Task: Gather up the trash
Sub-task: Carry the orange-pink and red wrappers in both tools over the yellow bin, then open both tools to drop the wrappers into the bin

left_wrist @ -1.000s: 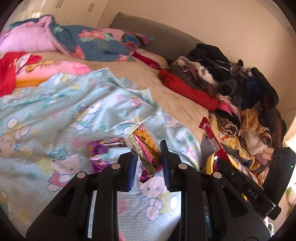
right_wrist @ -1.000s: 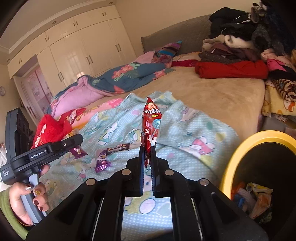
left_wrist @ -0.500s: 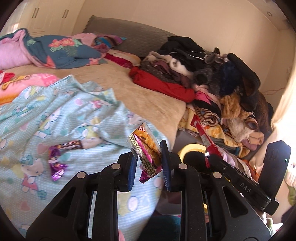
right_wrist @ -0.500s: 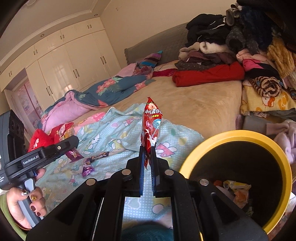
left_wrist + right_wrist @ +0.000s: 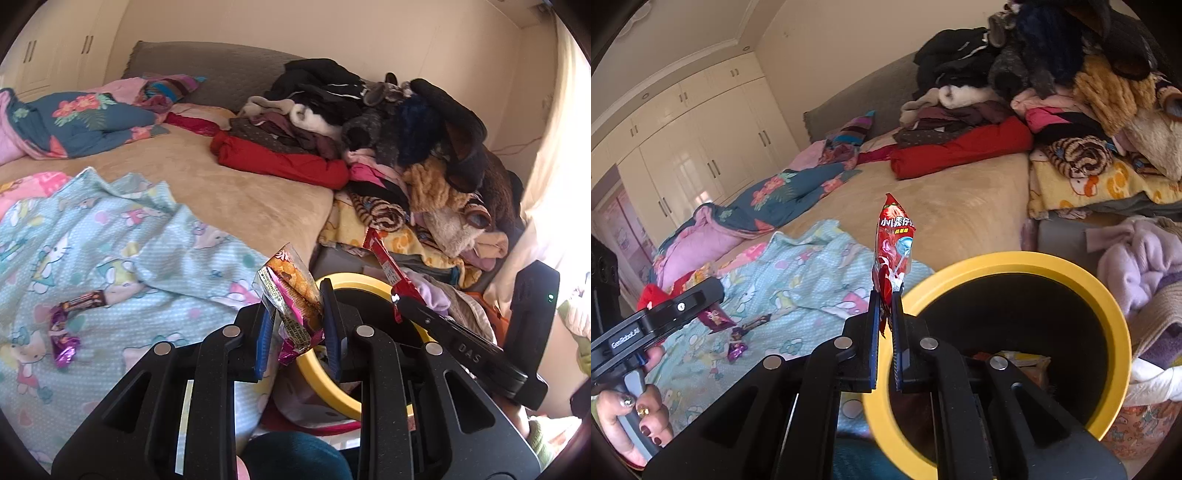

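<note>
Red wrapper pinched upright in right gripper, apparently beside yellow bin rim

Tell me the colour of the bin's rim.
Yellow, with a black inside. The bin shows best in the right wrist view.

Left gripper with a snack wrapper over the bin

Its blue pads clamp a crinkled clear-and-pink snack wrapper above the round yellow-rimmed black bin; a purple foil candy wrapper lies on the light-blue cartoon blanket.
</note>
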`<state>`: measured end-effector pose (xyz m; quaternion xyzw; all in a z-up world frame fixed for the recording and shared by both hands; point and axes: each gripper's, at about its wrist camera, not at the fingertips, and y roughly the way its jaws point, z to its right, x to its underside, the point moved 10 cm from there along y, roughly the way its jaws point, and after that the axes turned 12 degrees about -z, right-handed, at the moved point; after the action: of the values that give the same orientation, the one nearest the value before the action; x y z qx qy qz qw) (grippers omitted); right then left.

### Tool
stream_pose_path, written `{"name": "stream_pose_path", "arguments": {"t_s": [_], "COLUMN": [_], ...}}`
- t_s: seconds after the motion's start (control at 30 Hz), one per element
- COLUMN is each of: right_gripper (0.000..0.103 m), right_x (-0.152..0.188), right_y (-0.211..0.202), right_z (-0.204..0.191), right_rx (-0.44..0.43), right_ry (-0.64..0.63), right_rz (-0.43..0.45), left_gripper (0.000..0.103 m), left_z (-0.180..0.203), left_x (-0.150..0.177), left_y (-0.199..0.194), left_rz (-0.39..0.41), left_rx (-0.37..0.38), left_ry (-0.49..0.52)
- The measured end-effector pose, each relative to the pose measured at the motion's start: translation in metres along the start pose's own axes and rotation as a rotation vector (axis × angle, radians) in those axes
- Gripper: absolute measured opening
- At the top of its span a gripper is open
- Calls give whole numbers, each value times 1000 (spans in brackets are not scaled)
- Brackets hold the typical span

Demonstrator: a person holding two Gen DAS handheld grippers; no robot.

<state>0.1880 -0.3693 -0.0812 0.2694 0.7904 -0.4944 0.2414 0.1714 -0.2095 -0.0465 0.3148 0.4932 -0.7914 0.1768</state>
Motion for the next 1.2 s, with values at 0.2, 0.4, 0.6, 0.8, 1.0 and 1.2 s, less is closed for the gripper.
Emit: {"name": "stream_pose_path", "arguments": {"t_s": [0.2, 0.4, 0.6, 0.8, 1.0, 1.2], "right_gripper": [6, 6, 6, 7, 7, 21], "right_x": [3, 12, 21, 28, 30, 31], "right_y": [-4, -1, 5, 8, 6, 6], "right_z": [37, 64, 84, 103, 117, 122], "right_rx": [39, 69, 81, 86, 86, 89], "right_ry": [66, 115, 153, 196, 229, 243], "right_rz": [-2, -22, -54, -75, -80, -84], "left_gripper": [18, 18, 18, 18, 18, 19], "left_z": [22, 40, 60, 78, 88, 89], "left_x": [1, 5, 13, 23, 34, 40], "left_y": [12, 27, 46, 70, 102, 130], "left_rz": [-13, -34, -70, -118, -188, -248], "left_rx": [18, 35, 66, 88, 117, 131], "left_ry": [40, 73, 107, 149, 184, 179]}}
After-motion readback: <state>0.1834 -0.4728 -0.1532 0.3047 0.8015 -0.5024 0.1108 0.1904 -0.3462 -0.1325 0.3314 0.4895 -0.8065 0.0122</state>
